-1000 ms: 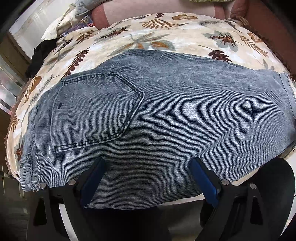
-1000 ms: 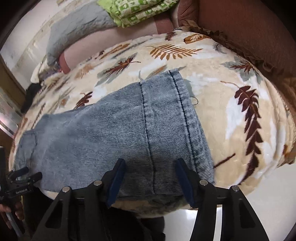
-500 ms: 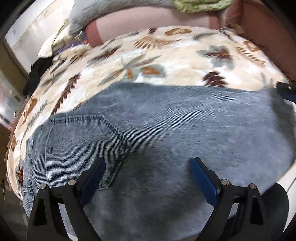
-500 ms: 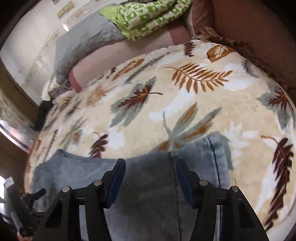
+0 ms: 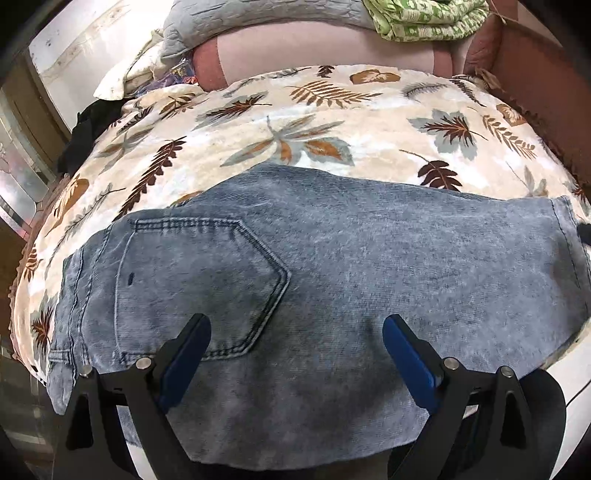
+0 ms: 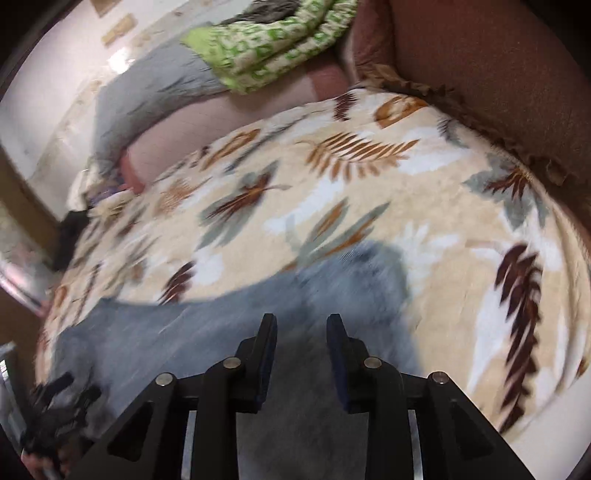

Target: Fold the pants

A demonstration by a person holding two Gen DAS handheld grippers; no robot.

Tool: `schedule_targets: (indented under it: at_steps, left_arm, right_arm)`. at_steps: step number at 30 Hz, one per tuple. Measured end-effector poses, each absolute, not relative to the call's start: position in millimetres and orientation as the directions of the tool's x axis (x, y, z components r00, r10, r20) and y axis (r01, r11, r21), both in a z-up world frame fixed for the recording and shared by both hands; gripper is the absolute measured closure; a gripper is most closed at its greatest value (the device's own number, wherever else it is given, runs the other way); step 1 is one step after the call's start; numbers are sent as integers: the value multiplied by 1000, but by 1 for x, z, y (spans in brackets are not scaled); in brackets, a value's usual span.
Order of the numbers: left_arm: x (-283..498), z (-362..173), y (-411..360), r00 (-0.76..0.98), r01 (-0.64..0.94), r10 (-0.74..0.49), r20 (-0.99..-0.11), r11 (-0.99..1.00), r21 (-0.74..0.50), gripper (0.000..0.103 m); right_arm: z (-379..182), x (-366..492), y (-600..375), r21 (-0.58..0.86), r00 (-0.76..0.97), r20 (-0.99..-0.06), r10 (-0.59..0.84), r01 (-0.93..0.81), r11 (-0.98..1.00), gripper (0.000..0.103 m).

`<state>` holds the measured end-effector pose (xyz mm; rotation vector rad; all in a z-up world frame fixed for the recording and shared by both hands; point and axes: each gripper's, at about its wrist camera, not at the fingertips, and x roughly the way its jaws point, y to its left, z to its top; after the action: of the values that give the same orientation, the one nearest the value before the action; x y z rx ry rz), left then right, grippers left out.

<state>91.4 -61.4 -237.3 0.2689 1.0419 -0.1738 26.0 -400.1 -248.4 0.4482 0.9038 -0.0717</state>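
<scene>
Blue denim pants (image 5: 351, 280) lie flat on a leaf-print blanket (image 5: 295, 122), back pocket (image 5: 199, 280) up, waistband at the left, hem at the right. My left gripper (image 5: 297, 332) is open, its blue-padded fingers spread over the cloth near the pocket, holding nothing. In the blurred right wrist view the pants (image 6: 221, 332) fill the lower left. My right gripper (image 6: 301, 326) has its jaws narrowed to a small gap just above the denim near the hem end; I cannot tell whether cloth is pinched between them.
A green patterned cloth (image 5: 424, 22) and a grey quilt (image 5: 229, 22) lie on the pink sofa back (image 5: 325, 48). A brown armrest (image 6: 498, 74) rises at the right. Dark clothing (image 5: 88, 129) sits at the far left.
The right gripper's jaws have narrowed from wide open to a small gap, and it has moved forward over the hem end. The left gripper stays open and has shifted over the pants.
</scene>
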Motion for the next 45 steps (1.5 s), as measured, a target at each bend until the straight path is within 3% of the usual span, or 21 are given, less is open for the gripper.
schedule_targets:
  at_steps: [6,11,17,23,27,32,35,40,45]
  left_arm:
    - [91,-261,-37,463,198,92,-882,959,204,8]
    - [91,-251,-21,481,165,94,-872,967,195,8]
    - [111,-236,2,511,82,93,-855,984,156,8]
    - [147,-243,26,509,4,172,-843,979,202,8]
    - [155,-250,41,499,-21,153,-853,986,165,8]
    - [159,-255,39,515,-10,177,-839,980,200,7]
    - [168,-258,43,512,-20,184,-839,979,203,0]
    - [168,-251,52,487,-32,176,-856,982,184,0]
    - [140,-226,49,546,-15,154,-824,985,174,1]
  right_arm:
    - [-285,1,-383,296,515,-849,123,270,916,72]
    - [-275,-6,-379,266,498,-862,97,279,923,72]
    - [-249,27,-333,334,533,-816,226,115,936,72]
    - [-247,74,-253,278,527,-811,254,-36,960,72]
    - [-264,89,-229,245,485,-841,241,-58,968,72]
    - [-279,74,-227,212,419,-882,217,-61,975,72]
    - [-284,58,-232,223,403,-886,229,-63,973,72]
    - [-280,35,-245,254,378,-890,254,-49,966,72]
    - [-268,9,-284,252,479,-850,219,5,968,72]
